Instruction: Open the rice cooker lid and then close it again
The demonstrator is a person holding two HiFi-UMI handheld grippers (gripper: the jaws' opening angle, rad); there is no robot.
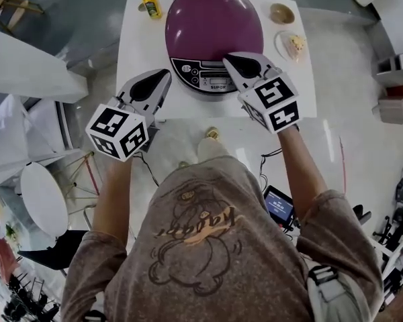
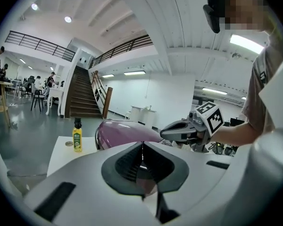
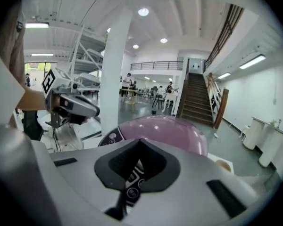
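Observation:
The rice cooker (image 1: 213,25) stands on the white table (image 1: 140,45), with its purple lid down and its control panel (image 1: 203,72) facing me. My left gripper (image 1: 166,74) hovers at the table's front edge, left of the panel, jaws together and empty. My right gripper (image 1: 227,59) is over the cooker's front right, just above the panel, its jaws also together with nothing in them. In the left gripper view the lid (image 2: 127,131) lies past the shut tips (image 2: 142,147), with the right gripper (image 2: 164,133) beside it. In the right gripper view the lid (image 3: 165,128) sits just beyond the tips (image 3: 140,142).
A small yellow bottle (image 1: 150,1) stands at the table's far left corner. A little bowl (image 1: 281,13) and a plate with food (image 1: 292,45) lie right of the cooker. A round white stool (image 1: 43,200) and a screen device (image 1: 279,206) are on the floor near me.

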